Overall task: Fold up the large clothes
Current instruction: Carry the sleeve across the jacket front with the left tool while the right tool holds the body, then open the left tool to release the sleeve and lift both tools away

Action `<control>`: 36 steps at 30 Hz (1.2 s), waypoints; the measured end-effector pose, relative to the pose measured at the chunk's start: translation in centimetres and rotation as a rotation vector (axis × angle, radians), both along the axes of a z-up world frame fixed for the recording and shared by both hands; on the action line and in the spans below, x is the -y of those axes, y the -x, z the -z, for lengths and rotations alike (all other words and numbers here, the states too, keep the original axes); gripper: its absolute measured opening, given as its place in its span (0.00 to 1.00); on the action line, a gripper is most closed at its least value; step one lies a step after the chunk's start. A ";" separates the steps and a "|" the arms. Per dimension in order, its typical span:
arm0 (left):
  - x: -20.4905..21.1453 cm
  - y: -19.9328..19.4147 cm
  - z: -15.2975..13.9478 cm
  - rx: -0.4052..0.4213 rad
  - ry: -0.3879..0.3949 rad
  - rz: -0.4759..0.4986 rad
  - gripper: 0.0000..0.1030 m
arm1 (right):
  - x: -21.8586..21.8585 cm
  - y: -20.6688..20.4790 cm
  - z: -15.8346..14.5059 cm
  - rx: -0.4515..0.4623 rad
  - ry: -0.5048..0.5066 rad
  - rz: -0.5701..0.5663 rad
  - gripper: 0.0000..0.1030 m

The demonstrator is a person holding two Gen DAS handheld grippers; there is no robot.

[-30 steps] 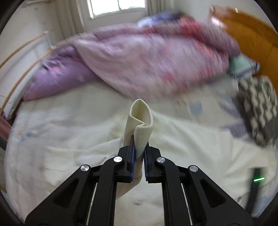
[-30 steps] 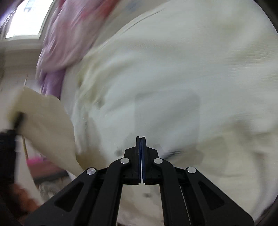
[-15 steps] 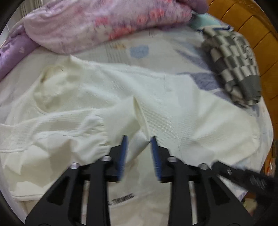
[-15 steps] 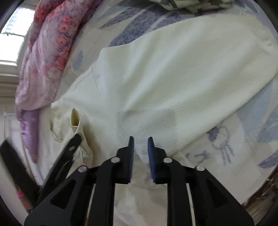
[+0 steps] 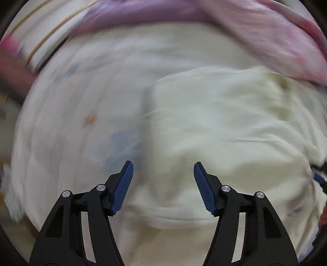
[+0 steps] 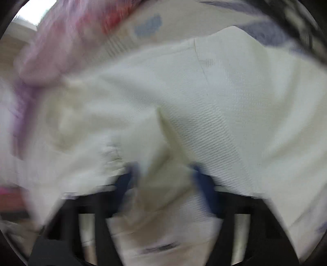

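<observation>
Both claws point steeply down at the bed, and neither holds anything. Left claw (image 5: 163, 174) first: its blue pads (image 5: 122, 188) stand wide apart and are opening further, with nothing pinched between them. Under it lies the left edge of the cream garment (image 5: 214, 126), where the cloth gives way to the pale printed bedsheet (image 5: 71, 106); that looks a sensible place to take a fresh hold for the next fold, though the view is smeared. A purple and pink quilt (image 5: 204, 12) is bunched along the far side of the bed, out of the way of the folding.

Right claw (image 6: 163, 176) next, badly blurred: its jaws stand partly apart and are opening, with a raised crease of the garment (image 6: 204, 92) in the gap; whether cloth touches the pads I cannot tell, but they do not pinch it. From this side the garment lies spread across the sheet (image 6: 143, 22), with rumpled folds on its left half, so it looks only partly folded.
</observation>
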State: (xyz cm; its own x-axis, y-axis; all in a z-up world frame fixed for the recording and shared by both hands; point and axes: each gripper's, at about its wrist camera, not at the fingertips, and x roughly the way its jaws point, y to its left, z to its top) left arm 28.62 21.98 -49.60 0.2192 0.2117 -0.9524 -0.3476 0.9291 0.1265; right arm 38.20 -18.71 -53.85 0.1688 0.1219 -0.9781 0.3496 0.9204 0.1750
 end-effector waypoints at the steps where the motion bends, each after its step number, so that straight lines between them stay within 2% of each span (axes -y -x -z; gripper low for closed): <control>1: -1.2 0.4 1.0 -0.048 0.004 -0.023 0.55 | -0.3 0.2 -0.4 -0.012 0.014 -0.020 0.25; 2: -2.1 0.8 2.0 -0.095 0.012 -0.032 0.54 | -0.3 0.5 -0.7 -0.032 0.029 -0.031 0.18; 3: -2.9 1.4 3.0 -0.132 0.023 -0.039 0.54 | 0.2 1.3 -1.0 -0.049 0.040 -0.008 0.17; 5: -3.3 2.0 3.4 -0.137 0.055 -0.045 0.56 | 1.7 2.7 -1.0 -0.066 0.073 0.060 0.16; 7: -3.3 2.0 3.2 -0.127 0.103 -0.044 0.56 | 2.3 2.8 -0.7 -0.067 0.065 0.065 0.17; 9: -3.4 1.2 2.2 -0.116 0.080 -0.047 0.57 | 2.5 2.1 -0.7 -0.086 0.078 0.089 0.20; 10: -3.6 0.7 1.6 -0.104 0.082 -0.050 0.57 | 2.4 1.7 -1.0 -0.103 0.116 0.093 0.29; 11: -3.8 -0.1 0.8 -0.071 0.113 -0.053 0.58 | 2.2 1.3 -1.8 -0.093 0.148 0.083 0.36; 13: -3.6 -1.3 -0.4 -0.018 0.150 -0.046 0.57 | 1.7 0.6 -3.6 -0.001 0.116 0.058 0.36; 14: -3.3 -1.9 -0.7 -0.001 0.162 -0.032 0.55 | 1.4 0.5 -4.4 0.039 0.090 0.041 0.30; 15: -2.6 -2.9 -0.8 -0.003 0.165 -0.001 0.40 | 0.5 0.0 -4.9 0.081 0.046 -0.020 0.22; 16: -2.2 -3.2 -0.3 -0.032 0.149 0.017 0.30 | -0.5 -0.3 -4.7 0.095 0.026 -0.085 0.06; 17: -1.8 -3.7 0.6 -0.054 0.136 0.034 0.16 | -1.7 -0.7 -3.6 0.075 0.033 -0.136 0.02; 18: -1.2 -4.1 2.6 -0.080 0.116 0.044 0.11 | -2.6 -0.9 -0.9 -0.007 0.071 -0.177 0.02; 19: -0.9 -4.1 4.8 -0.115 0.092 0.030 0.10 | -2.9 -0.9 1.7 -0.061 0.074 -0.180 0.00; 20: -0.9 -4.1 6.5 -0.133 0.085 0.020 0.10 | -2.8 -0.8 2.7 -0.037 0.050 -0.170 0.00; 21: -0.5 -4.0 6.3 -0.105 0.052 0.029 0.10 | -2.9 -0.8 2.6 -0.032 0.068 -0.179 0.00; 23: 0.3 -4.1 5.3 -0.149 0.015 0.073 0.10 | -3.3 -0.7 1.5 -0.077 0.096 -0.200 0.00; 24: 0.7 -3.7 4.5 -0.190 0.039 0.092 0.11 | -3.6 -0.2 0.8 -0.103 0.061 -0.193 0.01; 26: 0.9 -2.8 3.5 -0.193 0.094 0.103 0.11 | -4.3 1.1 0.1 -0.131 -0.035 -0.220 0.02; 27: 1.0 -2.0 3.3 -0.196 0.129 0.110 0.11 | -4.8 2.0 0.5 -0.159 -0.027 -0.249 0.02; 29: 0.7 -0.9 4.7 -0.232 0.158 0.094 0.10 | -4.7 3.4 3.1 -0.169 -0.010 -0.250 0.00; 30: 0.3 -0.4 5.8 -0.206 0.191 0.071 0.10 | -4.2 3.7 3.8 -0.135 -0.025 -0.225 0.00; 31: 0.1 -0.2 6.0 -0.182 0.198 0.058 0.10 | -3.9 3.7 3.7 -0.134 -0.034 -0.209 0.00; 34: 0.7 -0.8 4.7 -0.203 0.156 0.079 0.10 | -2.9 3.2 2.8 -0.174 -0.040 -0.208 0.00; 36: 1.3 -0.9 4.0 -0.214 0.147 0.087 0.17 | -2.2 3.0 2.0 -0.194 -0.059 -0.192 0.02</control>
State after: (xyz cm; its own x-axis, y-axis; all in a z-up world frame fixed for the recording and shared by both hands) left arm 29.48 20.67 -53.60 0.0211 0.0568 -0.9982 -0.2457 0.9681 0.0499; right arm 35.17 -16.55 -55.84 -0.0524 0.1910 -0.9802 0.2015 0.9634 0.1769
